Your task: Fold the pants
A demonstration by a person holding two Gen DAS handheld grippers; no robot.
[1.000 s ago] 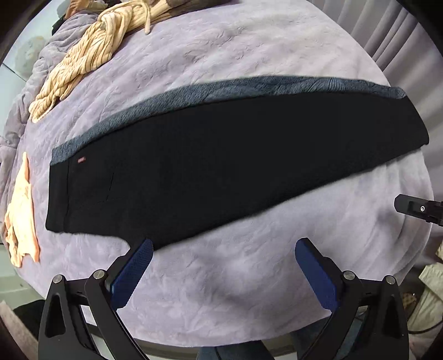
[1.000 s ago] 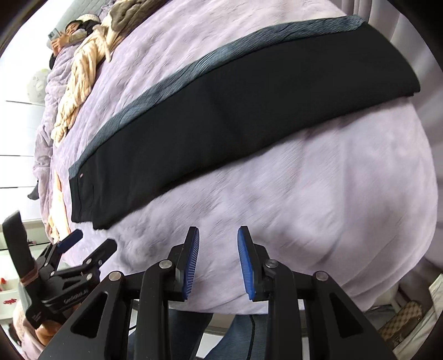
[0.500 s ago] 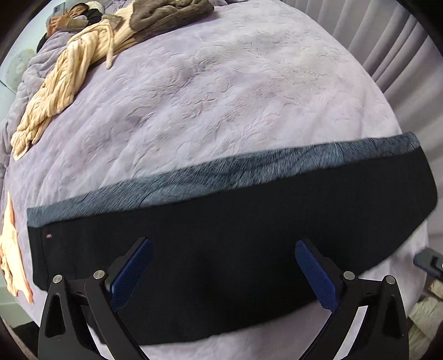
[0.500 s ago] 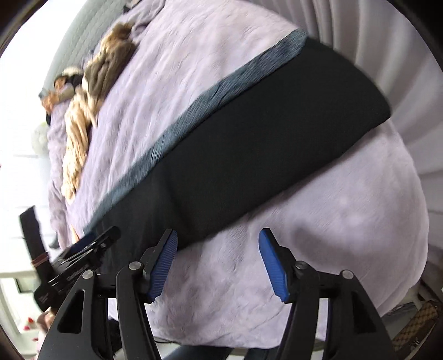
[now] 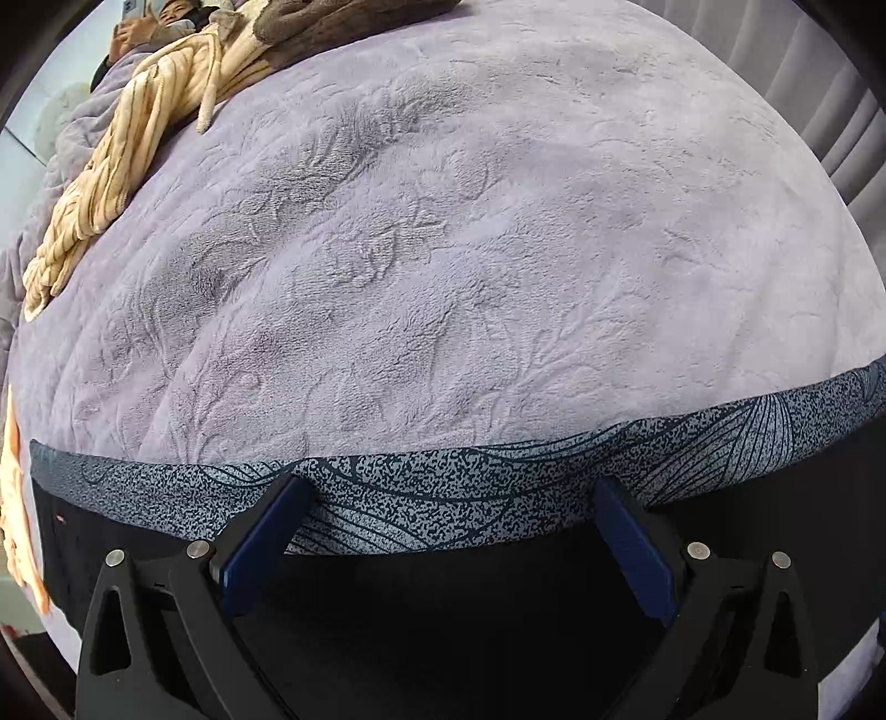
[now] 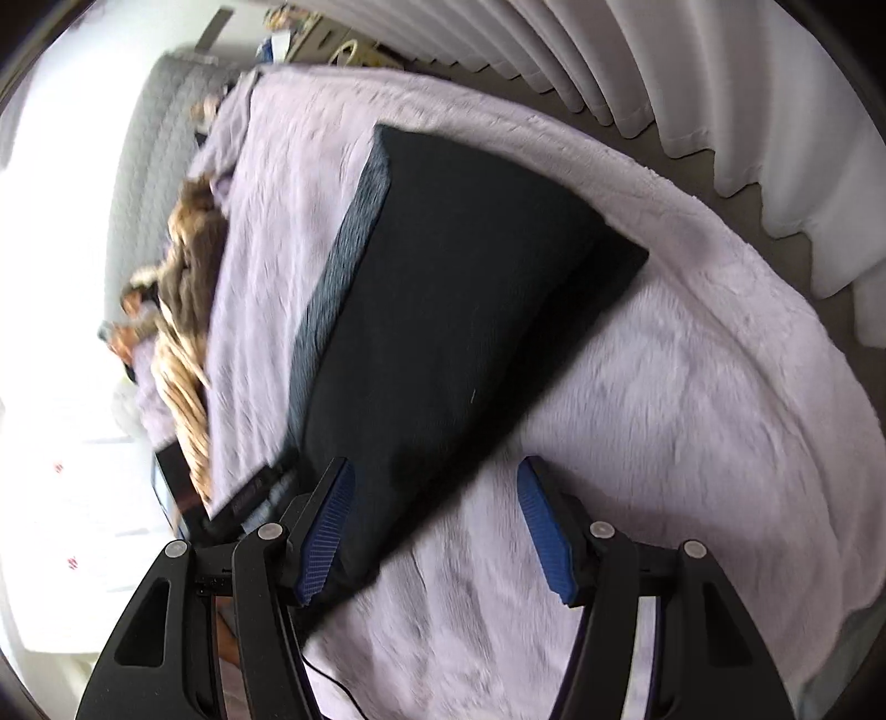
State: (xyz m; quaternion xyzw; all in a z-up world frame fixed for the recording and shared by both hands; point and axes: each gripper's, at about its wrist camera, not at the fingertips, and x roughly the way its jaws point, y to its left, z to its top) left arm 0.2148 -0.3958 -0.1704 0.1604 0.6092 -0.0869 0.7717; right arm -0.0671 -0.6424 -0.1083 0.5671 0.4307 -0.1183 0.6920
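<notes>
Black pants with a grey patterned side stripe lie flat, folded lengthwise, on a lilac bed cover. My left gripper is open, low over the pants, its blue pads at the stripe's far edge. In the right wrist view the pants stretch away toward the hem at the far end. My right gripper is open over the near edge of the pants, its left pad over black cloth and its right pad over the cover.
A cream striped garment and a brown one lie at the far left of the bed, by a person lying there. Orange cloth hangs at the left edge. White curtains stand beyond the bed's right side.
My left gripper has moved forward and down over the pants to the striped edge. My right gripper has opened wide and swung over the pants' near edge, now looking along them.
</notes>
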